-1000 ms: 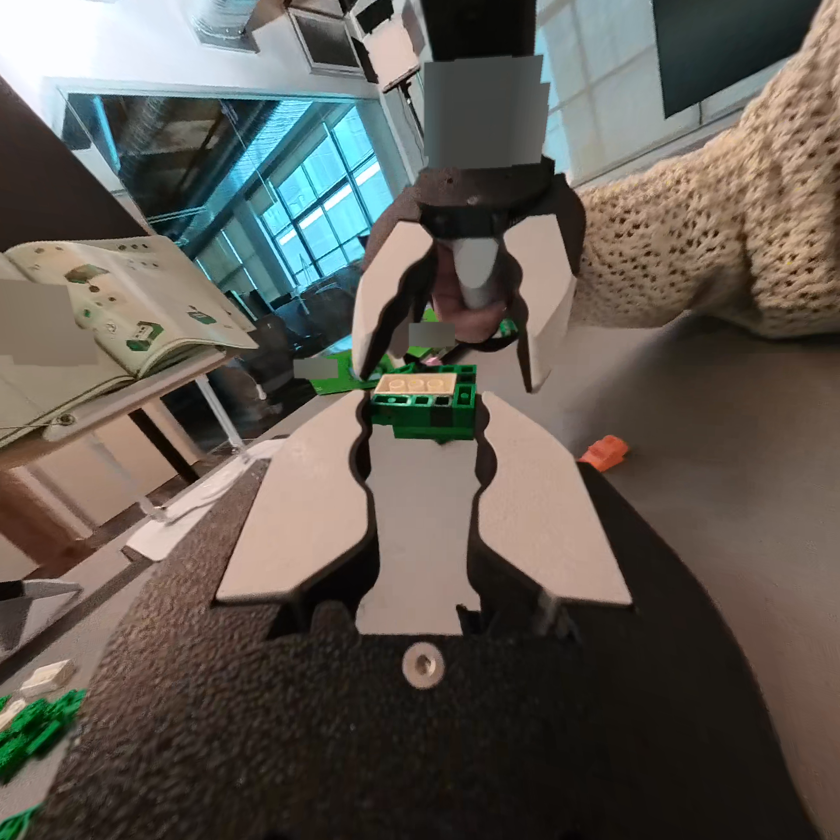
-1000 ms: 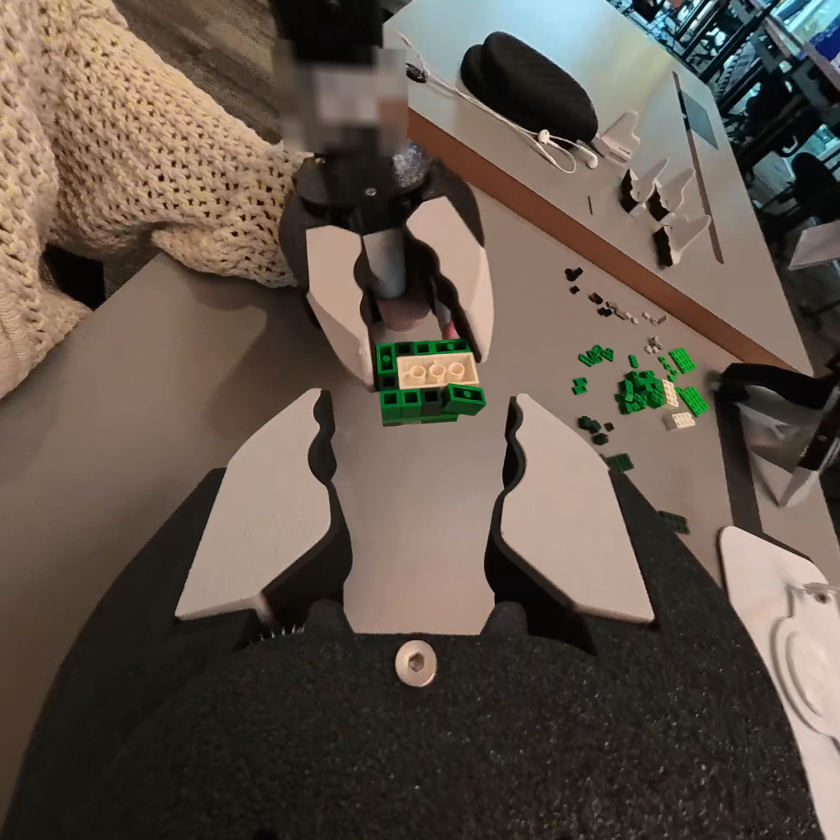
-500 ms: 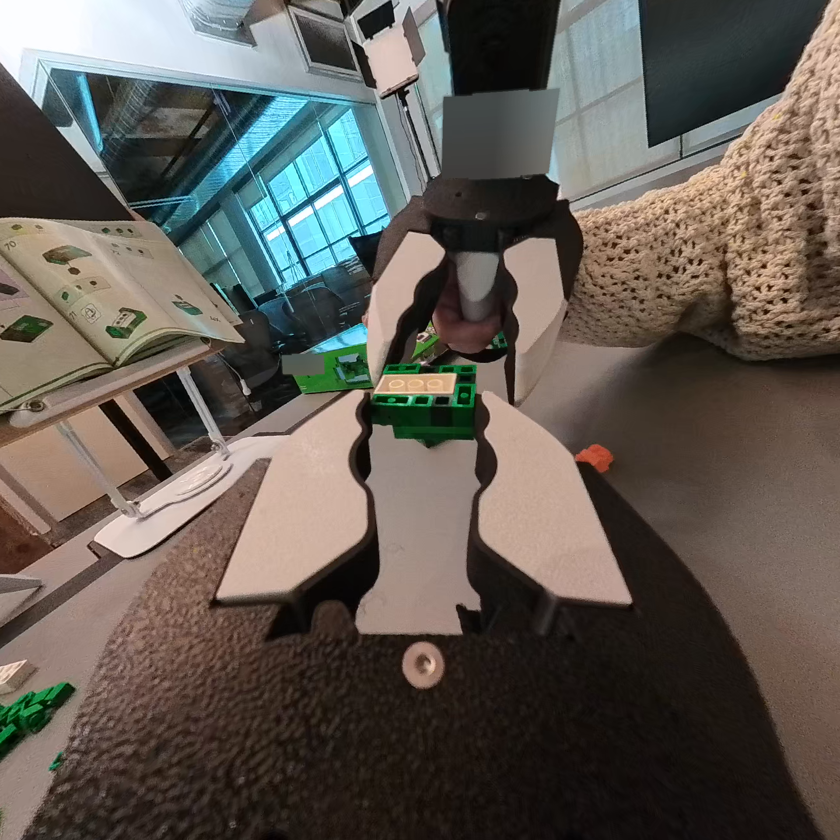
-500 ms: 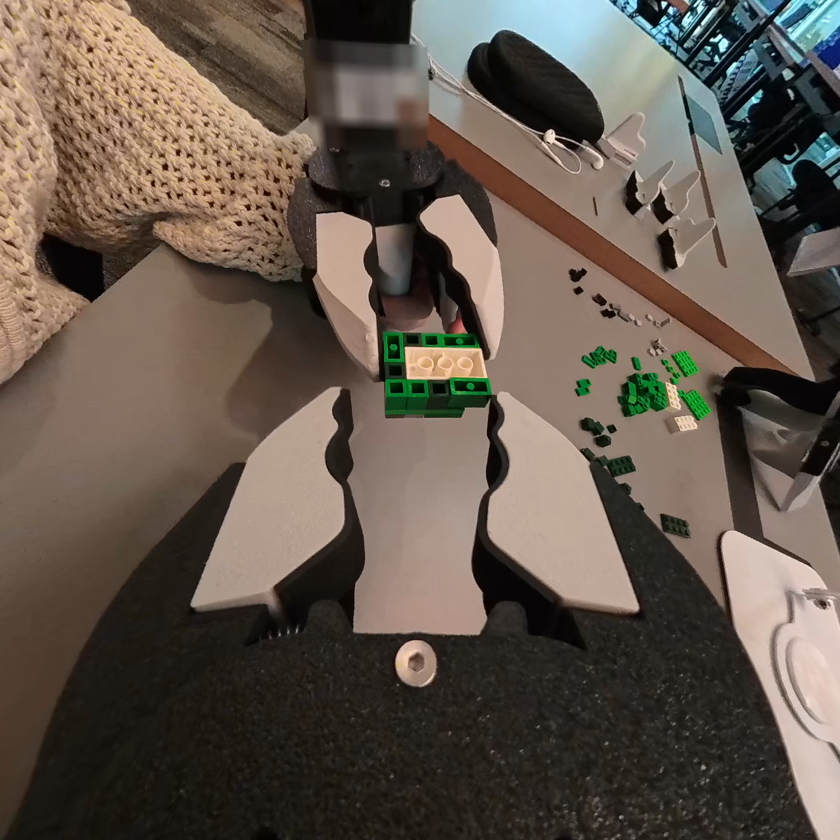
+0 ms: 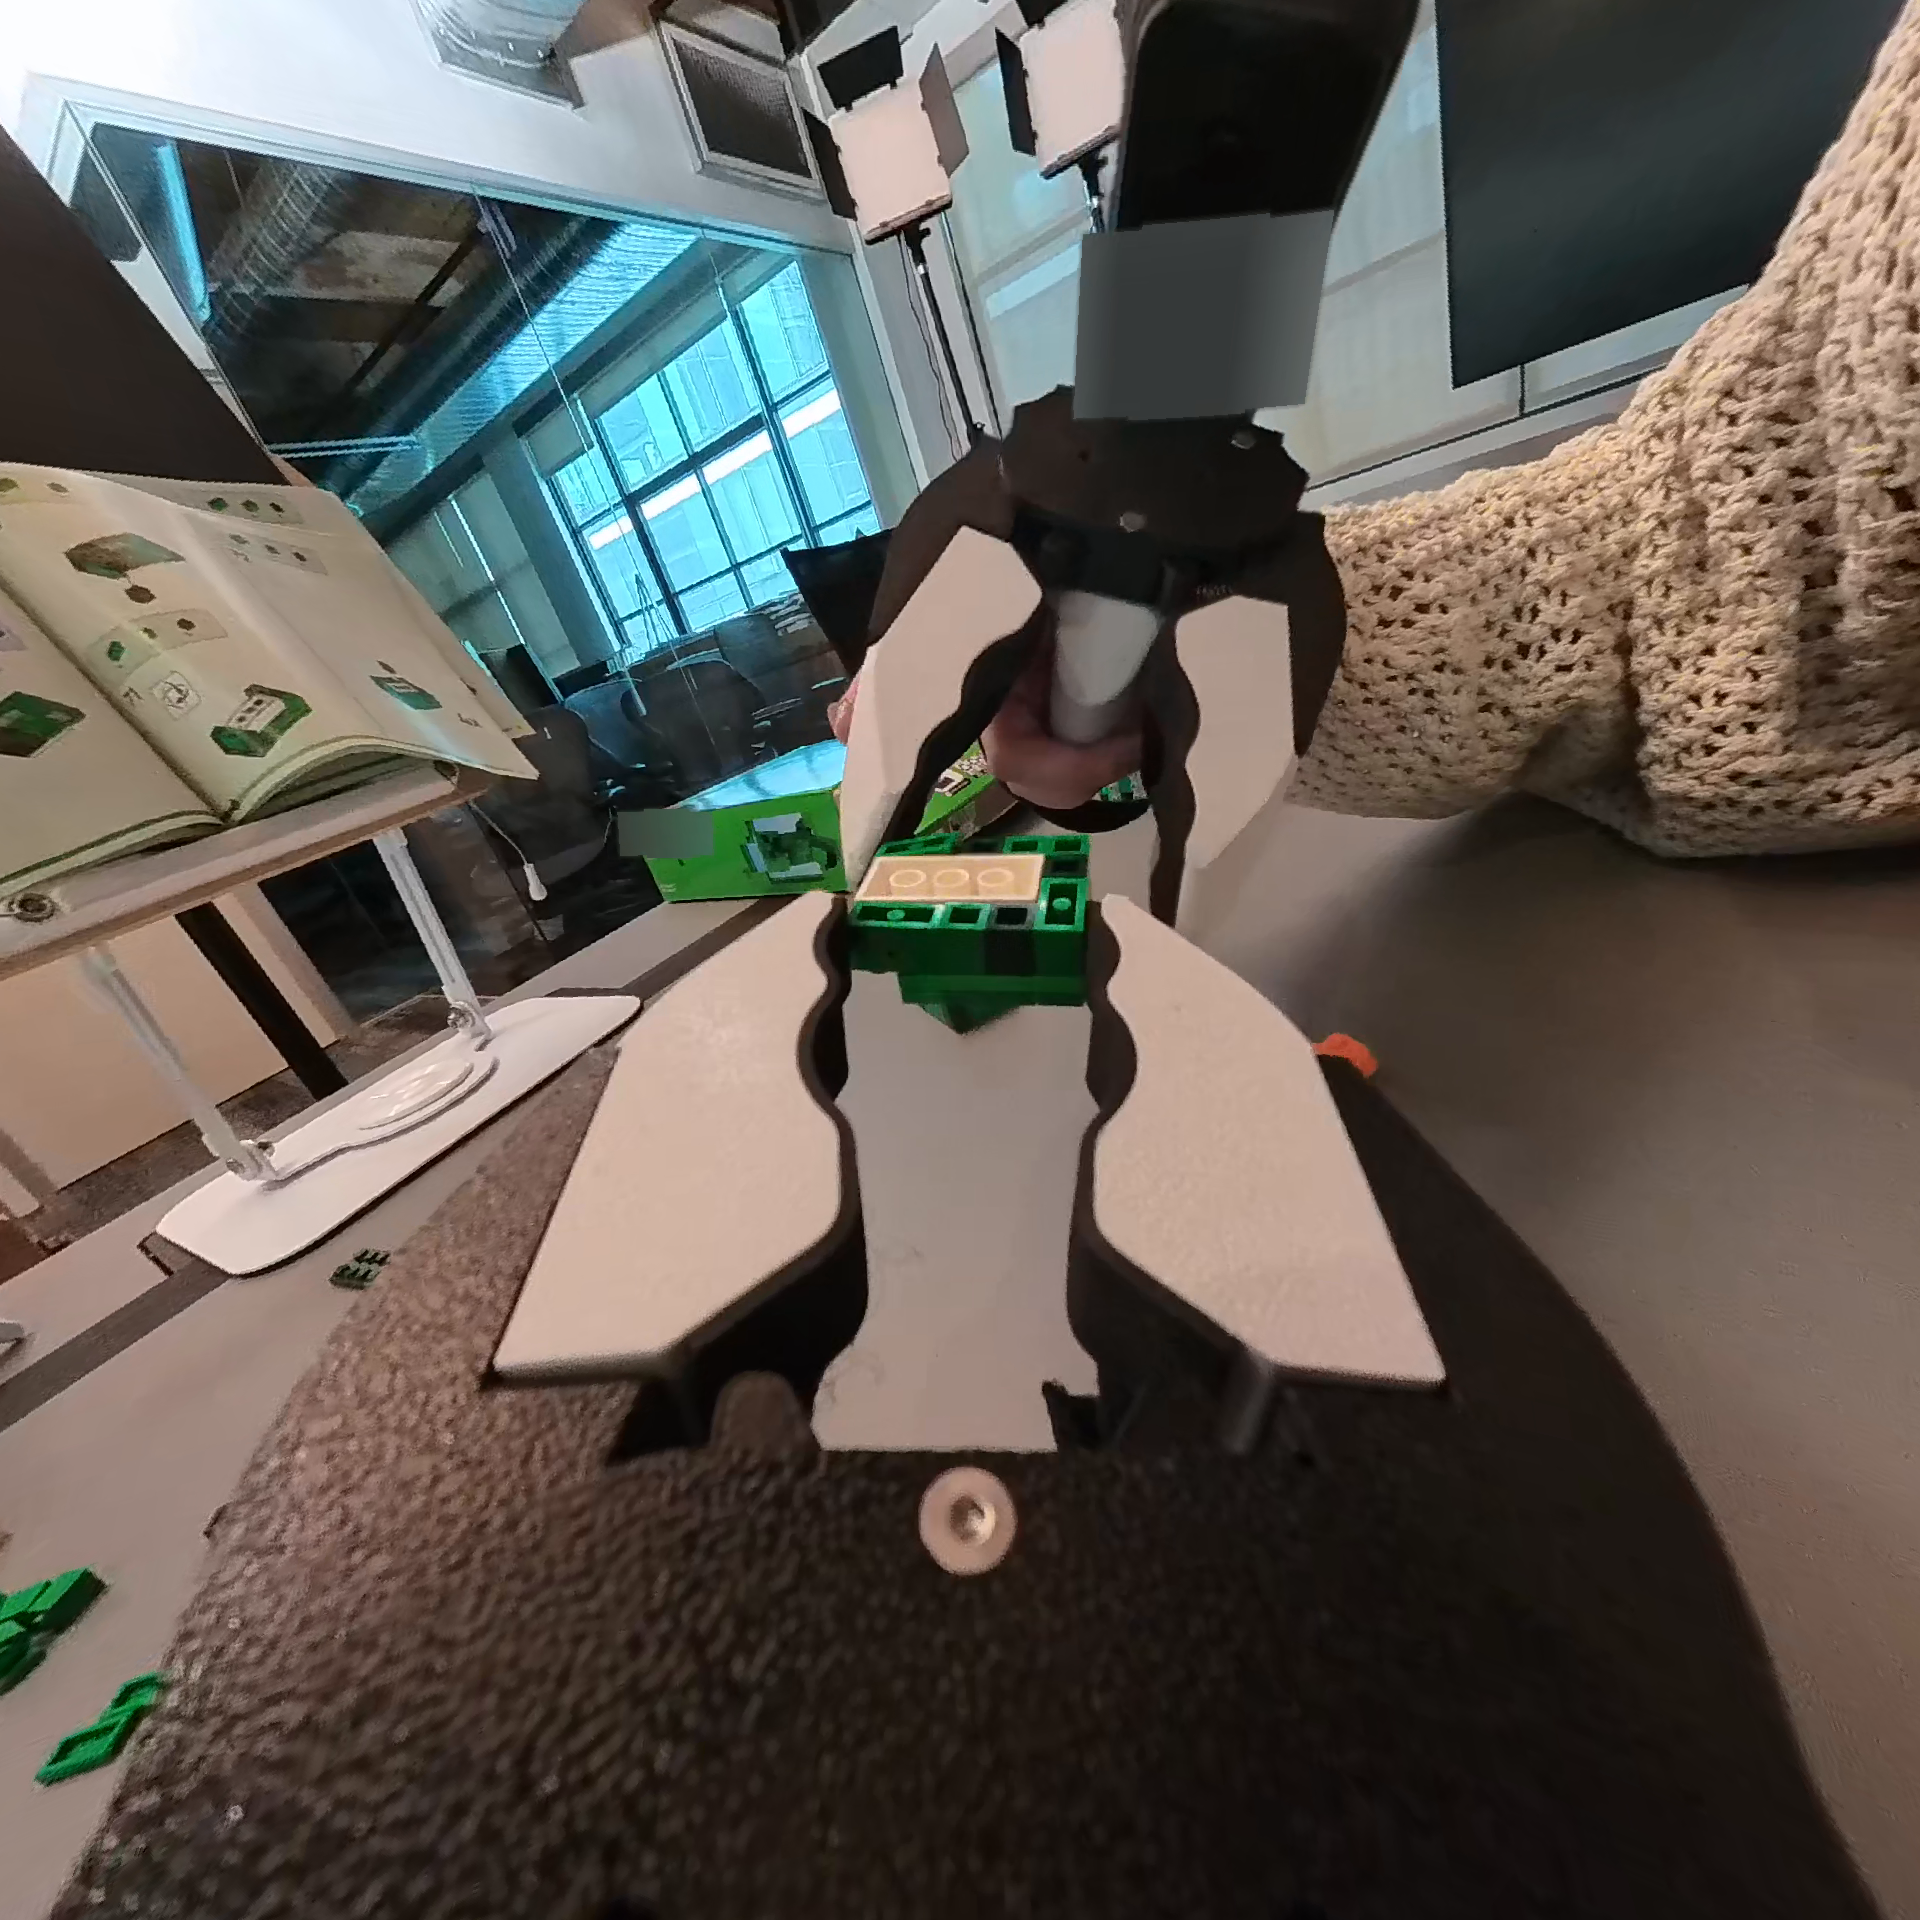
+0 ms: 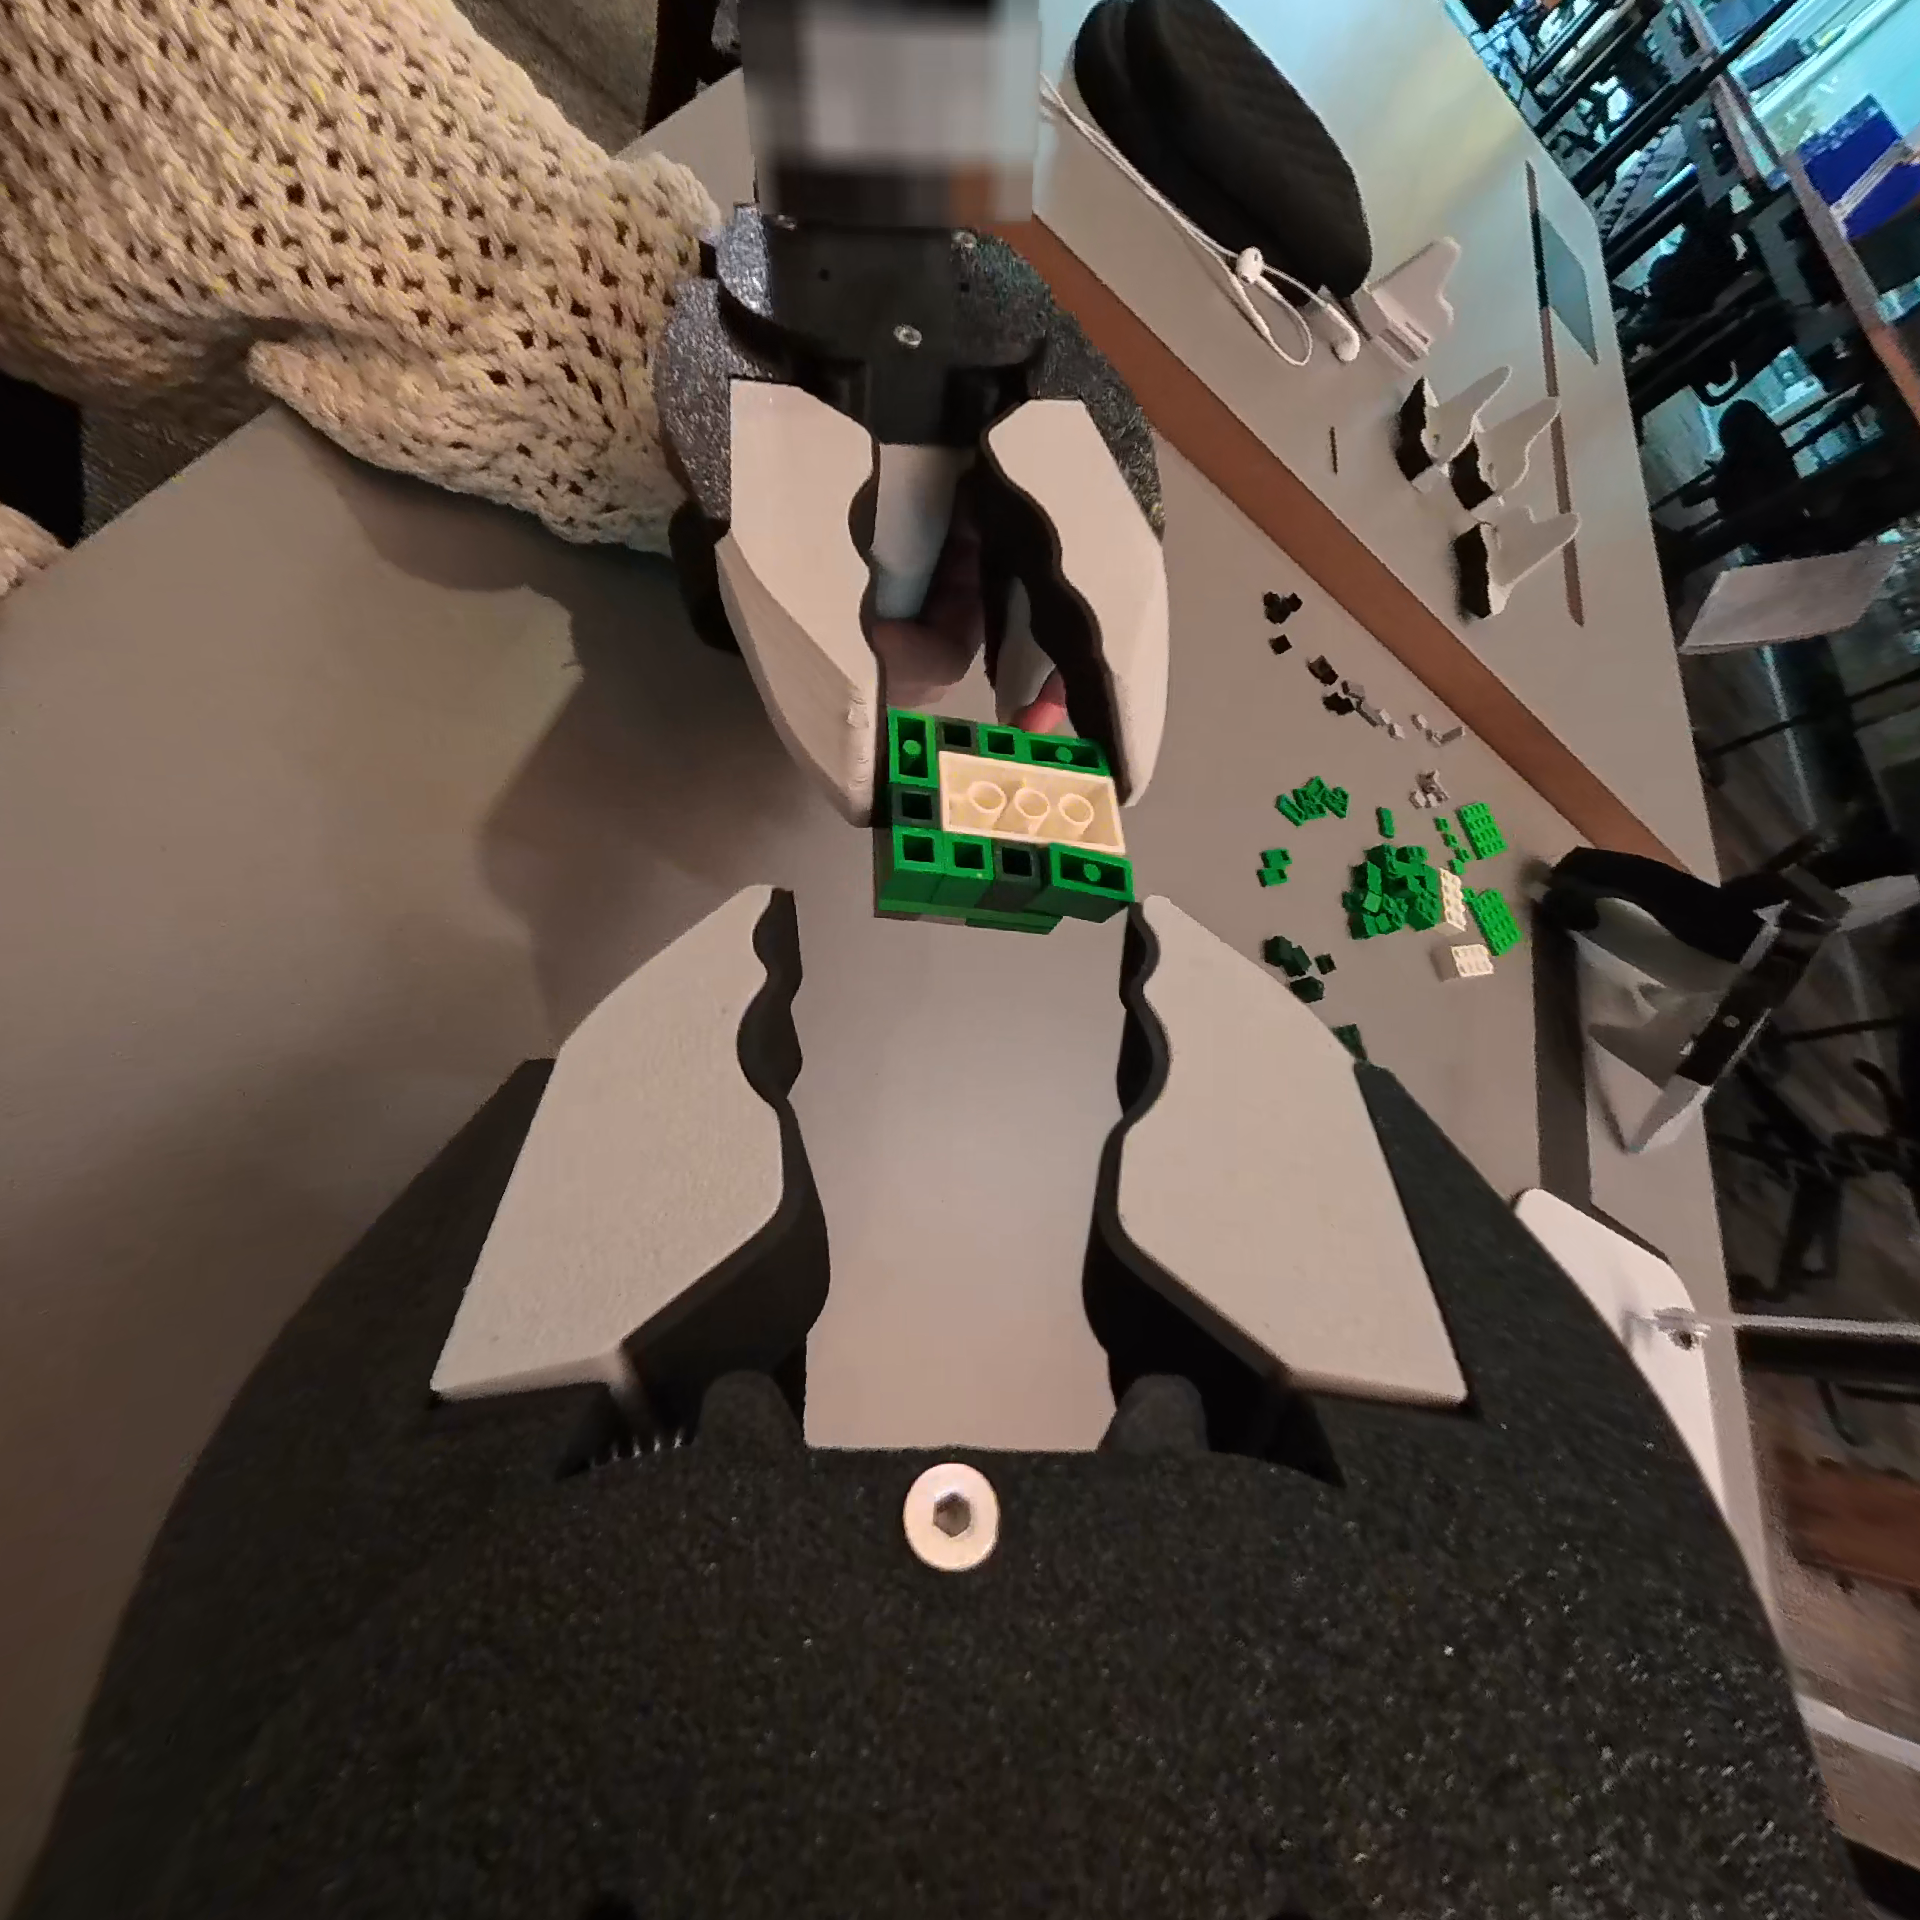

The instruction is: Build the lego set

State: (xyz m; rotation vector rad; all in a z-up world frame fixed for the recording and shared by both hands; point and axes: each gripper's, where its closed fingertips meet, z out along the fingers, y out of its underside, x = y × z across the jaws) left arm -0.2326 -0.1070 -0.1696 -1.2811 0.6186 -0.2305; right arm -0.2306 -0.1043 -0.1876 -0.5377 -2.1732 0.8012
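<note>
A small green lego assembly (image 5: pixel 966 945) with a white brick (image 6: pixel 1029 805) set in its top face is held above the grey table (image 6: pixel 312 831). My left gripper (image 5: pixel 971 920) is shut on it, one finger on each side. It shows from the other end in the right wrist view (image 6: pixel 992 790). My right gripper (image 6: pixel 956 904) faces it with its jaws open; its tips are just short of the assembly (image 6: pixel 997 883). In the left wrist view the right gripper (image 5: pixel 1013 883) straddles the far end, wider than the block.
An open instruction booklet (image 5: pixel 208 675) rests on a white stand (image 5: pixel 395 1101) at the left. A green box (image 5: pixel 748 852) and an orange piece (image 5: pixel 1345 1051) lie on the table. Loose green bricks (image 6: pixel 1403 894), small grey parts (image 6: pixel 1351 696), spare fingers (image 6: pixel 1475 468) and a black case (image 6: pixel 1216 145) lie beyond. The tips of both grippers are at nearly the same place.
My right gripper has come closer to the assembly and its jaws have narrowed. My left gripper has kept its hold and lifted and turned slightly.
</note>
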